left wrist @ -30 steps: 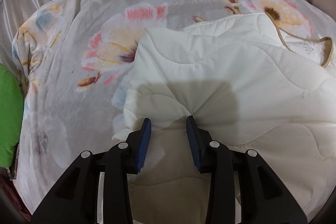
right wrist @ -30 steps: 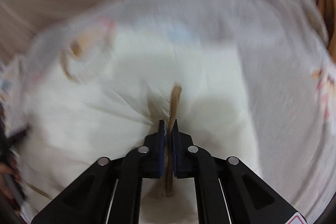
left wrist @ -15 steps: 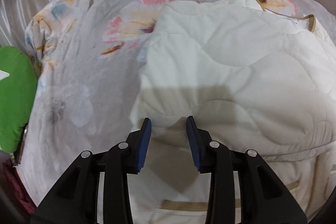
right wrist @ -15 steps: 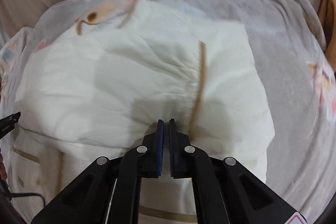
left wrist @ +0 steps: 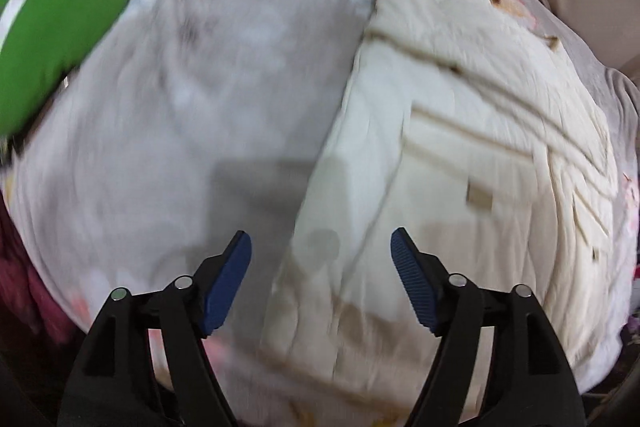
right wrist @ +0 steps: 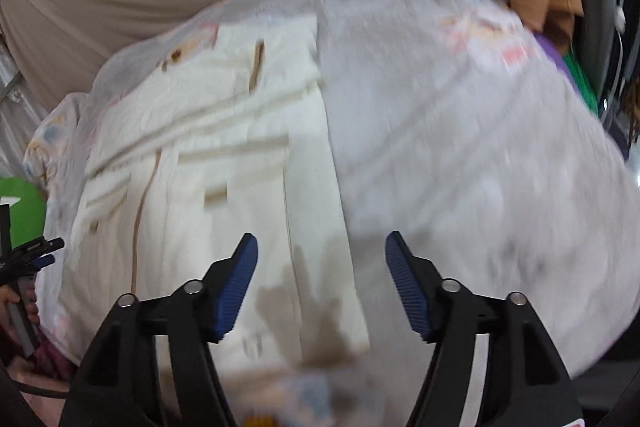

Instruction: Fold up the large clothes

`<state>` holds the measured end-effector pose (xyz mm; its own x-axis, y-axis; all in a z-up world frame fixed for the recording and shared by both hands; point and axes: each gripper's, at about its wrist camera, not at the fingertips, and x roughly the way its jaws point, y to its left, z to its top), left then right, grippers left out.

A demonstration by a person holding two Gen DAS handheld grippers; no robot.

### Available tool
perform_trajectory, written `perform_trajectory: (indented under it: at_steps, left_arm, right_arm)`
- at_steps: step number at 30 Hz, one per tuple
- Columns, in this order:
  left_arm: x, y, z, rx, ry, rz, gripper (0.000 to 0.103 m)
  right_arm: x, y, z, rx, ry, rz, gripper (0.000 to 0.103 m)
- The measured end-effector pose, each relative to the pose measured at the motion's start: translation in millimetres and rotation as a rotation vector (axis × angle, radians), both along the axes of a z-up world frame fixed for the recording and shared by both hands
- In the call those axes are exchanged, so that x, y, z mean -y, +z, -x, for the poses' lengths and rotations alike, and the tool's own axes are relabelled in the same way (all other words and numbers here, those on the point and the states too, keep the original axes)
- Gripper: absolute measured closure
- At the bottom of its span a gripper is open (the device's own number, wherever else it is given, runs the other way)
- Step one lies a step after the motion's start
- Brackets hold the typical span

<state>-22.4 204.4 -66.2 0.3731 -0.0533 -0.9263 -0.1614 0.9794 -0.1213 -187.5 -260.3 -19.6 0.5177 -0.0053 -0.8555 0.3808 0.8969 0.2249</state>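
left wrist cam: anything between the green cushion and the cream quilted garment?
Only bare grey floral blanket between the green cushion and the cream quilted garment, in the left wrist view.

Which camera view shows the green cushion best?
The left wrist view: the green cushion fills its upper left corner, white stripe visible. The right wrist view shows only a small green part at its left edge.

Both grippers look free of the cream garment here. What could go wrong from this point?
1. The cream garment lies folded on a soft, rumpled blanket; the fold may slump or spring open.
2. The left gripper and right gripper have just been opening, with nothing between their pads; the next grab could catch blanket along with the garment's edge.
3. Both views are blurred, so aiming may be off.
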Motion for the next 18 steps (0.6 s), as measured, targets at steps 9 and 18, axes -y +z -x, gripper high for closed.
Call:
perform_trajectory:
  at_steps: [9, 18]
  left_arm:
    - [-16, -51, 44, -0.126, 0.122, 0.190, 0.022]
    - [4, -38, 29, -0.093, 0.029, 0.267, 0.084]
  right_arm:
    - [5, -63, 51, -0.033, -0.166, -0.257, 0.031]
    - [-2, -76, 15, 0.013, -0.169, -0.334, 0.067]
